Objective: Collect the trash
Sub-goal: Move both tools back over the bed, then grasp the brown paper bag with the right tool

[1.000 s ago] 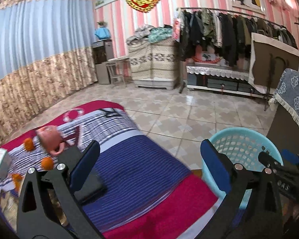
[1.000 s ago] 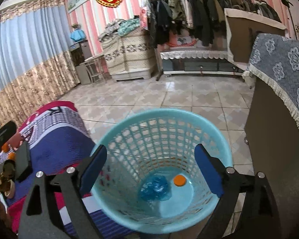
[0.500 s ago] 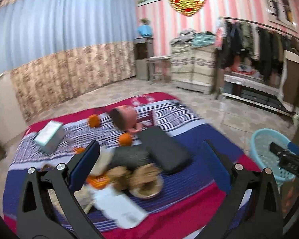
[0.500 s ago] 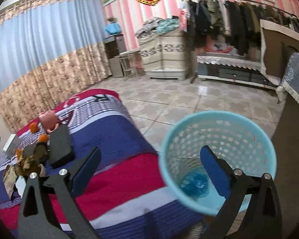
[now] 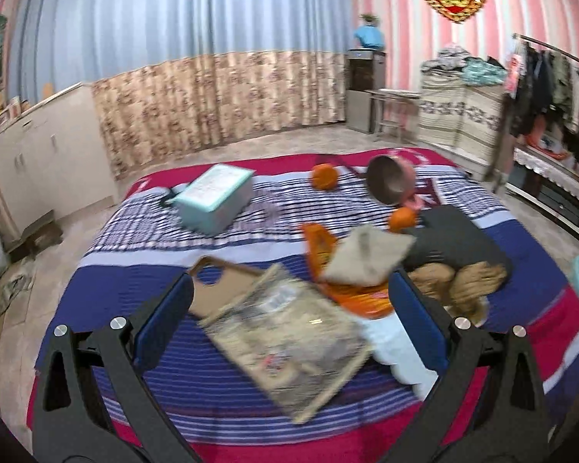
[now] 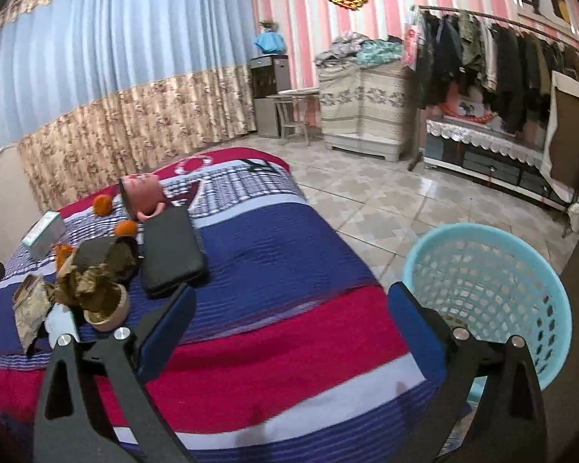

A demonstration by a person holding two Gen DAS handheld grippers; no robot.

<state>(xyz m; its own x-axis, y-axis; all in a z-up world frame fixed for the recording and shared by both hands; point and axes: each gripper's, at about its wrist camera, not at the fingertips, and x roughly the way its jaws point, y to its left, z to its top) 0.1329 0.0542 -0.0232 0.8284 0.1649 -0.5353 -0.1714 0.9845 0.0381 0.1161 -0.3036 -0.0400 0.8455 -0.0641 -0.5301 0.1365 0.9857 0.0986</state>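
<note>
My left gripper (image 5: 289, 308) is open and empty above a crinkled clear-and-brown wrapper (image 5: 289, 332) on the striped bed cover (image 5: 154, 247). Beside it lie an orange packet (image 5: 320, 243), a tan paper piece (image 5: 366, 254), white paper (image 5: 390, 339) and crumpled brown paper (image 5: 467, 277). My right gripper (image 6: 289, 324) is open and empty over the bed's red end, left of the light blue trash basket (image 6: 486, 281). The crumpled brown paper (image 6: 92, 277) and the wrapper (image 6: 29, 305) show at the left of the right wrist view.
A teal box (image 5: 216, 196), two oranges (image 5: 324, 175), a pink pot (image 5: 390, 185) and a black case (image 5: 455, 239) also lie on the bed. Tiled floor (image 6: 386, 200), a clothes rack (image 6: 501, 50) and cabinets surround it.
My left gripper has swung left from the basket side to over the trash pile. My right gripper has drawn back and left from above the basket to the bed's end.
</note>
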